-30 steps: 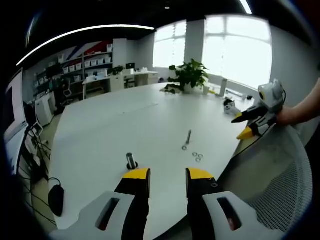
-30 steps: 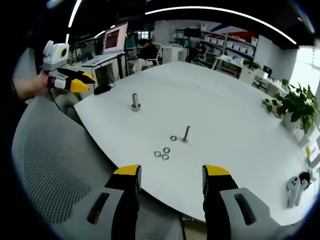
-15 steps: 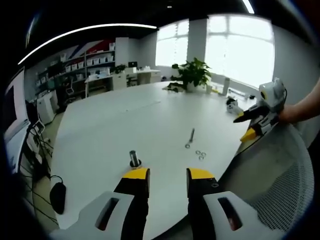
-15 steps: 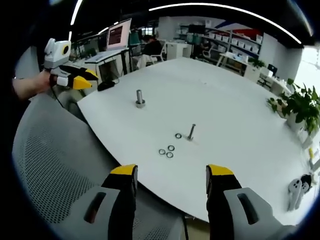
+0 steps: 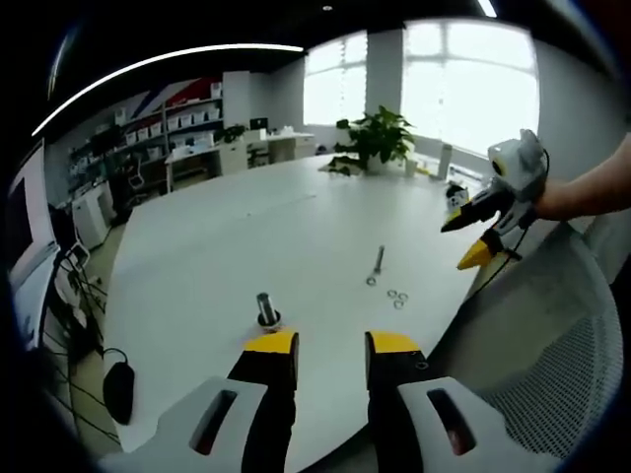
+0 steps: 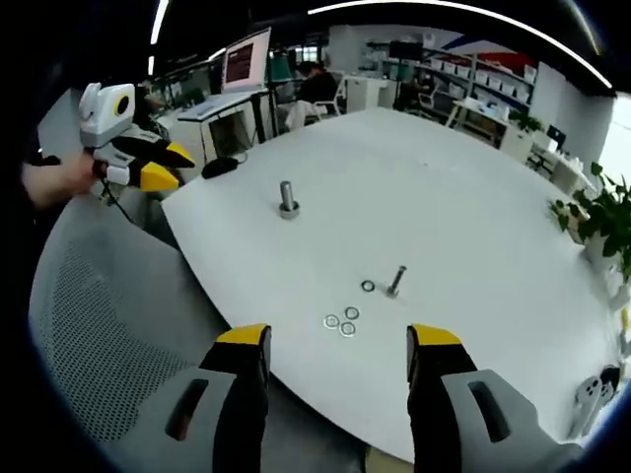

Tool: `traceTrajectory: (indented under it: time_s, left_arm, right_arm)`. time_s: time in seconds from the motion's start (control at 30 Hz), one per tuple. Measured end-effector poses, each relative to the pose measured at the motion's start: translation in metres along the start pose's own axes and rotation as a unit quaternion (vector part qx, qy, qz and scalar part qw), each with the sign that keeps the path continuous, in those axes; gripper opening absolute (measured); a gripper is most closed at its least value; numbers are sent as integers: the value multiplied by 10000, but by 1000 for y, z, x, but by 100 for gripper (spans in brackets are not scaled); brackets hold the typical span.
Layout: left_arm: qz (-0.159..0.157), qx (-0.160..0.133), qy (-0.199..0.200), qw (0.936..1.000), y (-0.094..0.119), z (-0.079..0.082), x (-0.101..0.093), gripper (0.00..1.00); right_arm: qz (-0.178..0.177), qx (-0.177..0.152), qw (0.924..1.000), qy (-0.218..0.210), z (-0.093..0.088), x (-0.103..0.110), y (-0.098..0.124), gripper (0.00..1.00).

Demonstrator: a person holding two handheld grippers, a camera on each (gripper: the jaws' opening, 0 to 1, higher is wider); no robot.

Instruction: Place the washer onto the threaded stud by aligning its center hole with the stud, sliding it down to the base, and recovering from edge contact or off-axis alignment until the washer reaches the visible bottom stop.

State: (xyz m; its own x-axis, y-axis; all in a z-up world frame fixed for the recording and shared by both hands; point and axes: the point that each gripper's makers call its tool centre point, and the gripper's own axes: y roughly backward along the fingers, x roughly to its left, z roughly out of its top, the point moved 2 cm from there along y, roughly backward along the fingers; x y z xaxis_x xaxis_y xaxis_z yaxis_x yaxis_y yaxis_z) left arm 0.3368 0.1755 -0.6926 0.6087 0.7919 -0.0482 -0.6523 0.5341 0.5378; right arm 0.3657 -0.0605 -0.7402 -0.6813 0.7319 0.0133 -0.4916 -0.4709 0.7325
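Bright window point(image 5: 473, 89) glare, ceiling strip lights point(image 6: 473, 12), strong fisheye bending

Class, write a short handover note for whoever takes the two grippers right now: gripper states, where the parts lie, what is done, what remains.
Left gripper: open, empty, above the near table edge.
Right gripper: open, empty, over the mesh chair back at the table edge.
Threaded stud stands upright mid-table, one washer flat beside its base, three loose washers nearer the right gripper. A second, thicker stud stands apart.
Done: nothing; no washer on the stud.
Left: pick a washer, align, slide down to the base.
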Motion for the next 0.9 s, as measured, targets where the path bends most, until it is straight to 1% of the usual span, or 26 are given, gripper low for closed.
traceTrajectory:
  time_s: [0.07,0.13,0.17,0.2,0.23,0.3,0.33,0.4,0.47,0.57,0.7,0.77,0.8,0.9]
  left_arm:
    - [5,6,38,10000,0,0,1,25]
    - [15,28,34,10000,0,-1,2,24]
    - [24,0,26,10000,0,0,2,24]
    - [22,-18,22,10000,1,1,2,24]
    - [-9,-8,22,10000,0,0,1,24]
    - [-46,38,23,10000,0,-2,0,24]
    - [-43,49,13,10000,-1,-2,0,24]
    - [-43,31,6,10000,0,-2,0,24]
    - [-35,50,10,10000,-1,-2,0,24]
    - [-15,67,53,10000,0,-4,2,24]
    - [2,39,150,9999,1,-4,3,24]
    - [5,44,140,9999,1,-4,3,23]
    - [19,4,103,9999,2,-2,3,22]
    - [10,-17,107,9999,2,-1,3,22]
  right_arm:
    - [81,23,9999,-54,1,3,-13,56]
    - [225,89,9997,-42,0,7,-23,51]
    - [343,323,9989,13,-5,10,-30,48]
    - [356,401,9985,74,-7,10,-34,45]
    - [334,437,9984,137,-8,9,-41,44]
    - [334,548,9979,117,-13,7,-49,44]
    - [323,582,9977,111,-15,6,-51,44]
    - [310,810,9962,19,-24,4,-54,44]
    - [300,786,9965,19,-25,1,-56,43]
    - [337,797,9962,34,-30,-1,-57,37]
    - [351,984,9945,60,-40,-6,-64,37]
    - [366,1194,9922,-13,-47,-9,-67,37]
    - [355,1355,9901,-53,-52,-10,-69,37]
    - [430,1463,9883,-78,-54,-10,-76,37]
